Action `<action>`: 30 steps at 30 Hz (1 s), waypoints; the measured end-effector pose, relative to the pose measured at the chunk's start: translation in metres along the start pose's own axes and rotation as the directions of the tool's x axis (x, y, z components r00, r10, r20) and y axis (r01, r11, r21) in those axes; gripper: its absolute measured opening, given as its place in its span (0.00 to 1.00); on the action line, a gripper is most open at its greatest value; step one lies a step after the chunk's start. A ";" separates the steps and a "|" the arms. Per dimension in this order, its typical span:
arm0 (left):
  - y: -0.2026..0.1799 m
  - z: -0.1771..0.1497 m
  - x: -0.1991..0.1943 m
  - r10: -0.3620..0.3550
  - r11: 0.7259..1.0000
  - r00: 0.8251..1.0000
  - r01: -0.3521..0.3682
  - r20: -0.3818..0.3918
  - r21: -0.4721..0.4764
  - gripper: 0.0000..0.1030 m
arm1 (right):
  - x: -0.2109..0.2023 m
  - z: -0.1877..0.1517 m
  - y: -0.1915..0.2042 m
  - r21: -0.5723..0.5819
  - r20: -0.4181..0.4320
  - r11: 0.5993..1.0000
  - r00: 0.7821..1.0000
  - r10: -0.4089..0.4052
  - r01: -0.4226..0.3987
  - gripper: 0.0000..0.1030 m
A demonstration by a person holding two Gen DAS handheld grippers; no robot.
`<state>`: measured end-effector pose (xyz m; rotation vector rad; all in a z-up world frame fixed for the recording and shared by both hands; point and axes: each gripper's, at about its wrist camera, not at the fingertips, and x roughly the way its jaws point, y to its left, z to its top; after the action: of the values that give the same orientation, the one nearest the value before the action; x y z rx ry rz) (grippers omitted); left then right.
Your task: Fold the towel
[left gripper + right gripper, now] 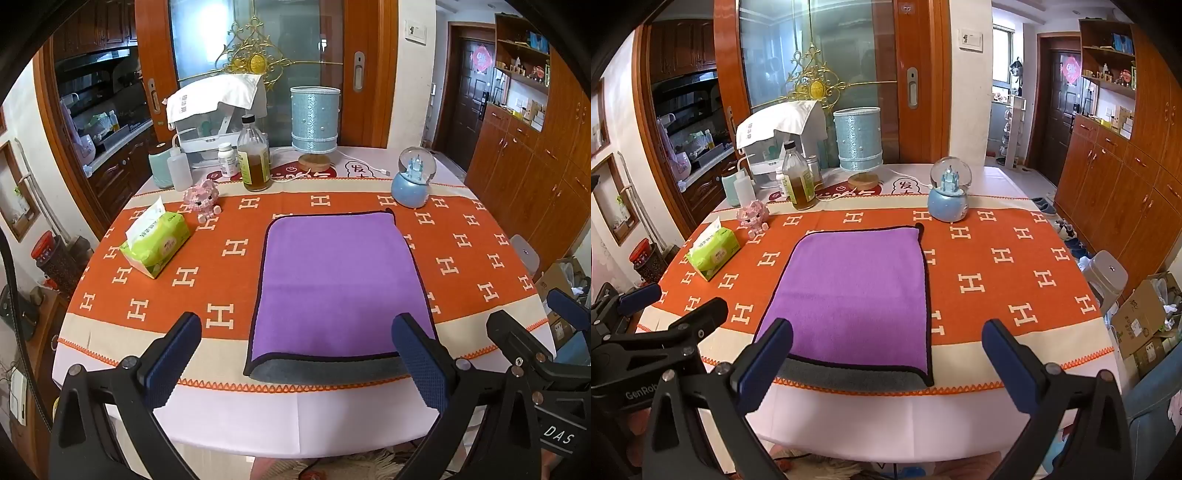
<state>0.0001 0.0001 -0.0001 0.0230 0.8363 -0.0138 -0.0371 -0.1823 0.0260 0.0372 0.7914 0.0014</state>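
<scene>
A purple towel (340, 280) with a dark border lies flat on the orange patterned tablecloth (221, 269); a grey layer shows under its near edge. It also shows in the right wrist view (857, 291). My left gripper (295, 354) is open and empty, held above the table's near edge in front of the towel. My right gripper (886, 365) is open and empty, at the towel's near right corner. The right gripper shows at the right of the left wrist view (532, 332), and the left gripper at the left of the right wrist view (665, 314).
A green tissue pack (157, 243) and a pink toy (203, 199) sit left of the towel. Bottles (254, 155), a blue lamp (314, 122) and a snow globe (413, 177) stand at the back. A stool (1106, 277) and cardboard boxes (1145, 321) stand right of the table.
</scene>
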 end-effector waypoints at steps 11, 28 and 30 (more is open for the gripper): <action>0.000 0.000 0.000 0.000 1.000 1.000 0.000 0.003 0.000 0.99 | 0.000 0.000 0.000 -0.002 -0.001 1.000 1.000 -0.004 0.004 0.99; 0.000 0.000 0.000 -0.002 1.000 1.000 0.002 0.003 -0.002 0.99 | 0.002 -0.002 -0.001 0.000 -0.004 1.000 1.000 -0.001 0.001 0.99; 0.000 0.000 0.000 -0.002 1.000 1.000 0.002 0.003 -0.002 0.99 | 0.002 -0.002 -0.001 0.001 -0.004 1.000 1.000 -0.001 0.001 0.99</action>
<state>0.0000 0.0001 0.0000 0.0201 0.8331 -0.0148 -0.0369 -0.1837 0.0232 0.0375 0.7952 0.0003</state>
